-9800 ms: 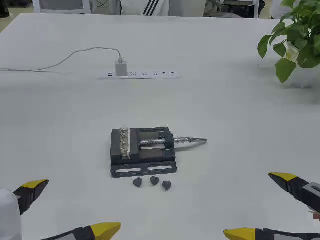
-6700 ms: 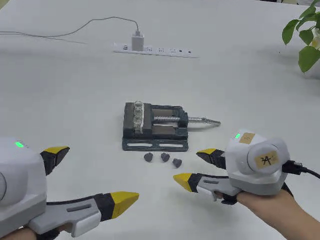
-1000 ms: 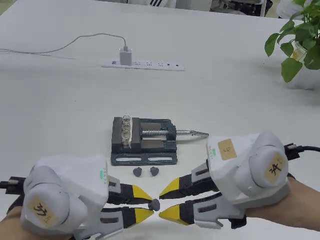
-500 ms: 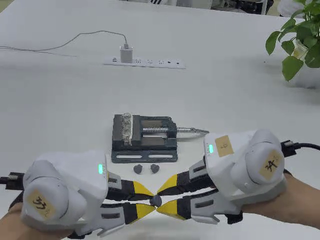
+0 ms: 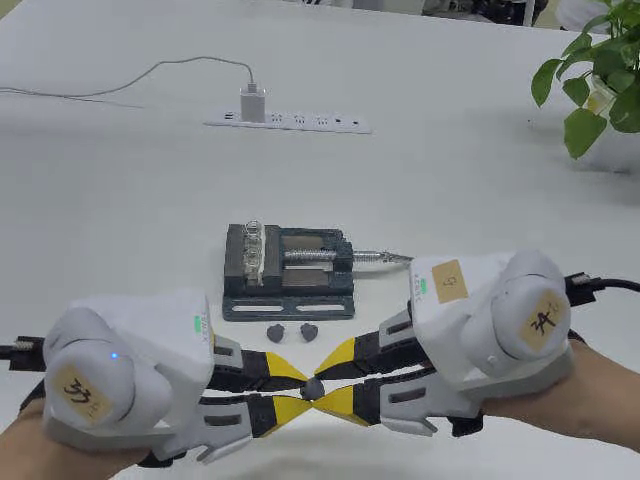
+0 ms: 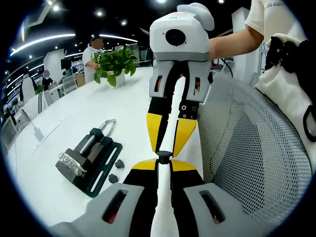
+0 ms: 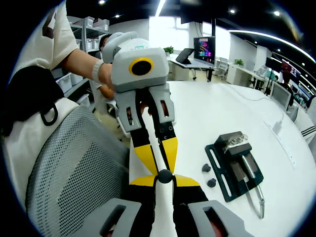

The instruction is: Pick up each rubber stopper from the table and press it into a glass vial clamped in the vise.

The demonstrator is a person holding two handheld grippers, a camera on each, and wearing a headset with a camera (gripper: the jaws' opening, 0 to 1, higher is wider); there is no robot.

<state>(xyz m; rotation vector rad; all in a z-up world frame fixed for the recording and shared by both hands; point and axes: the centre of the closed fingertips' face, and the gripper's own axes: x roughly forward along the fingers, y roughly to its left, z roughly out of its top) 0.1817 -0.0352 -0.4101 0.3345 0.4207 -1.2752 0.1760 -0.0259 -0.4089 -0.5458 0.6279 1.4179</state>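
One dark rubber stopper (image 5: 313, 388) hangs above the table's near edge, pinched from both sides. My left gripper (image 5: 300, 389) and right gripper (image 5: 328, 387) meet tip to tip on it, each shut on it. The left gripper view shows the stopper (image 6: 164, 157) at my own yellow tips, with the right gripper (image 6: 166, 149) facing it. In the right gripper view the stopper (image 7: 164, 176) sits the same way. Two more stoppers (image 5: 275, 332) (image 5: 308, 330) lie in front of the dark vise (image 5: 300, 290), which clamps a row of glass vials (image 5: 252, 250).
A white power strip (image 5: 290, 122) with a charger (image 5: 252, 103) and cable lies at the back. A potted plant (image 5: 595, 70) stands at the far right. The vise's screw handle (image 5: 385, 259) sticks out to the right. A mesh chair (image 6: 256, 148) is behind the table's edge.
The two grippers have come closer together, and the right gripper's jaws have narrowed onto the stopper at the left gripper's tips. The head camera has shifted slightly.
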